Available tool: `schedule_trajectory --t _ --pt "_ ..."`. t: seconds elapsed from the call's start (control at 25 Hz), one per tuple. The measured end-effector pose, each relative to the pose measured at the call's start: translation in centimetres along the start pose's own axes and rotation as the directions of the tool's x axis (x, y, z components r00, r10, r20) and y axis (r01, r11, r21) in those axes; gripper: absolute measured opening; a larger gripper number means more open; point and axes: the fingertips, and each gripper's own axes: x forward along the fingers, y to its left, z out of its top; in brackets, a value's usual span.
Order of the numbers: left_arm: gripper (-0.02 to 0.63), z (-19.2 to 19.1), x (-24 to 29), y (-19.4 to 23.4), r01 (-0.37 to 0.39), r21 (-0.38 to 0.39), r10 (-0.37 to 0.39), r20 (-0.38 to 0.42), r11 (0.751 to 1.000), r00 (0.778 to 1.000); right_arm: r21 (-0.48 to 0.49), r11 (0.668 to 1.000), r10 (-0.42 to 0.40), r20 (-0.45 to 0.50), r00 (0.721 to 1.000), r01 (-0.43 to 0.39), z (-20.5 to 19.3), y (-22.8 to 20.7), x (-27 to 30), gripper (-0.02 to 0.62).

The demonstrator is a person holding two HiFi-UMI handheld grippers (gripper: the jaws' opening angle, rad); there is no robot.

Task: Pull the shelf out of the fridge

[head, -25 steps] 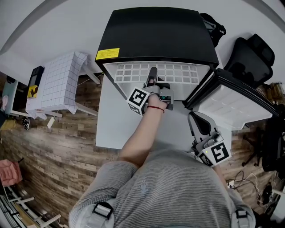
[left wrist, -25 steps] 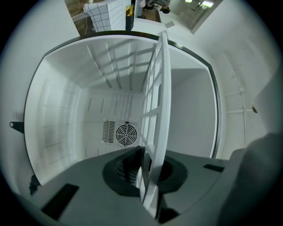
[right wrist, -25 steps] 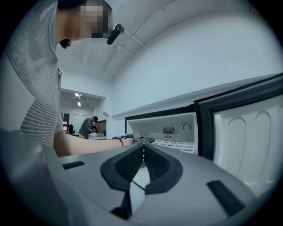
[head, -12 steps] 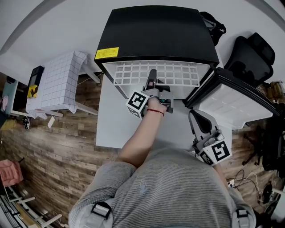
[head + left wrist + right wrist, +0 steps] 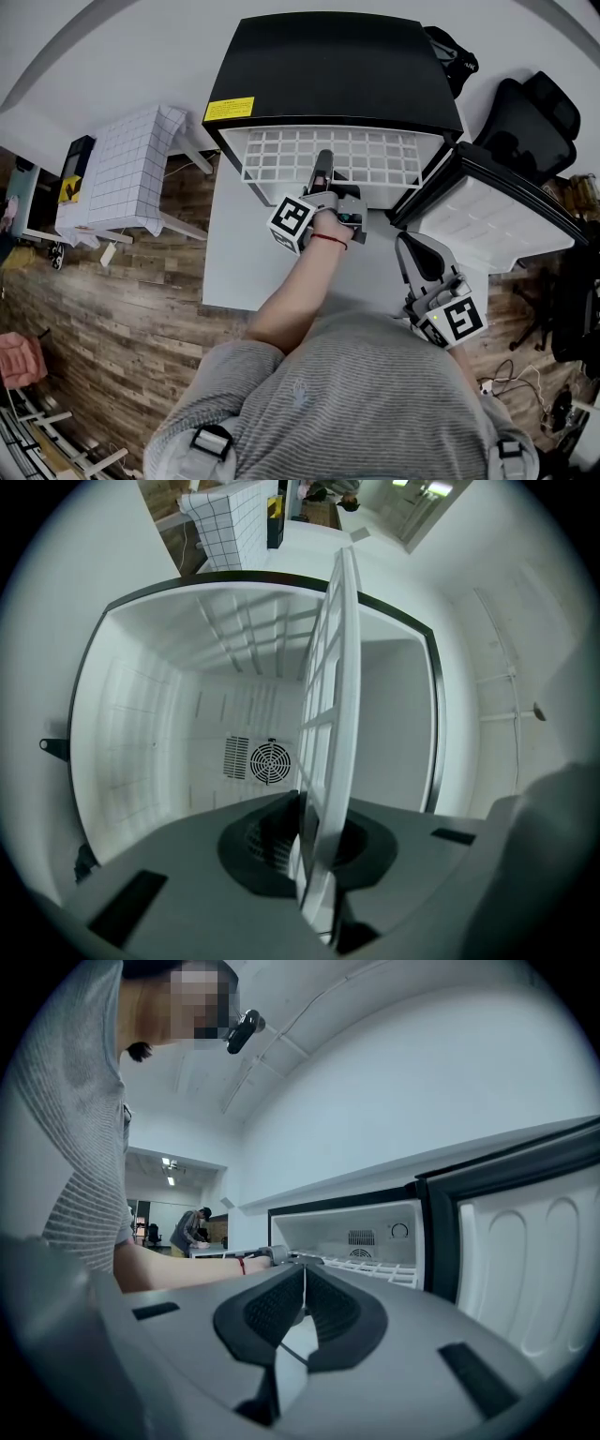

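**Item: shelf [image 5: 384,156], count one.** White wire grid with square cells. In the head view its long axis runs from 9 to 3 o'clock across the mouth of the fridge [image 5: 333,66]. Its front rail juts toward 6 o'clock, clear of the black top. In the left gripper view it shows edge-on [image 5: 335,696], standing from 6 to 12 o'clock. Its far end appears to reach back into the white cavity, though how it is seated there is hard to make out.

**Grippers, count two.**
- Left gripper [image 5: 322,167]: at the middle of the shelf's front rail, jaws clamped narrowly on that rail [image 5: 317,874].
- Right gripper [image 5: 419,255]: at 4 o'clock from the shelf and well apart from it. Its pads are pressed together with nothing between them [image 5: 302,1302].

**Marker cubes, count two.** One sits on the left gripper [image 5: 292,222] and one on the right gripper [image 5: 459,321].

**Fridge, count one.**
- Yellow label [image 5: 228,112] on the top, at the front corner toward 9 o'clock.
- Round fan grille [image 5: 270,761] on the back wall.
- Door [image 5: 492,216], count one, swung open at 3 o'clock with its white liner facing up.

**Surroundings.**
- One small table under a checked cloth [image 5: 127,173], at 9 o'clock.
- One black office chair [image 5: 530,117], at 2 o'clock.
- Wood-plank floor [image 5: 112,319].
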Motion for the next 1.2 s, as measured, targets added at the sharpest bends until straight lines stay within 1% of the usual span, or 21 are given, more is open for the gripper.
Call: schedule_trajectory --t 1.2 --pt "0.034 -0.4 -2.1 -0.2 -0.007 -0.013 0.007 -0.001 1.0 1.0 0.002 1.0 0.006 0.001 1.0 -0.006 -0.1 0.6 -0.5 0.014"
